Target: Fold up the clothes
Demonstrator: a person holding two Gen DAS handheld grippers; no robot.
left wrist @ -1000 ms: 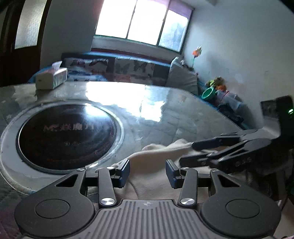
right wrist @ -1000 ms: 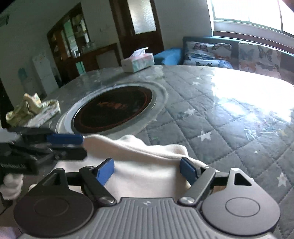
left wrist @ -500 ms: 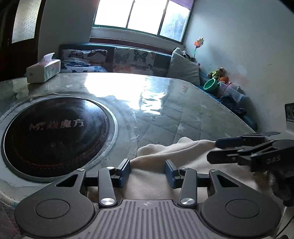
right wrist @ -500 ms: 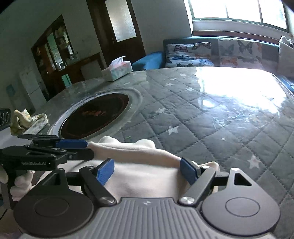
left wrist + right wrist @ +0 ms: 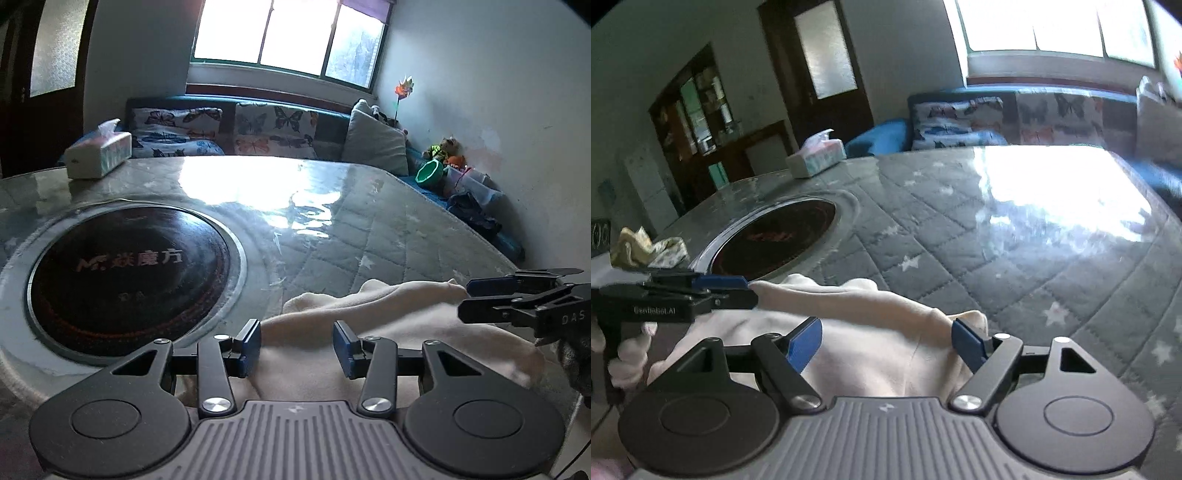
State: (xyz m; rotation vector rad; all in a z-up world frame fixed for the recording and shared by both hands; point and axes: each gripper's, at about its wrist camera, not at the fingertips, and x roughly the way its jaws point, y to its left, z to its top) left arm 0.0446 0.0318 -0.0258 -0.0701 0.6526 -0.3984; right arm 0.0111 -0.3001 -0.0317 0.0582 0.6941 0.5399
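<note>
A cream-white garment (image 5: 388, 314) lies bunched at the near edge of the quilted table (image 5: 369, 236). My left gripper (image 5: 297, 347) is open, its blue pads on either side of the cloth's near left part. My right gripper (image 5: 888, 343) is open wider over the garment (image 5: 871, 332). The right gripper shows at the right of the left wrist view (image 5: 517, 299), its tips at the cloth's far right end. The left gripper shows at the left of the right wrist view (image 5: 713, 291), its tips at the cloth's left end.
A round dark hotplate (image 5: 125, 269) is set in the table, left of the garment. A tissue box (image 5: 98, 155) stands at the far left edge. A crumpled patterned cloth (image 5: 646, 247) lies at the left. A sofa with butterfly cushions (image 5: 273, 129) is behind the table.
Both grippers have lifted and pulled back a little over the garment. The cloth's top edge has spread sideways between them. Both stay open.
</note>
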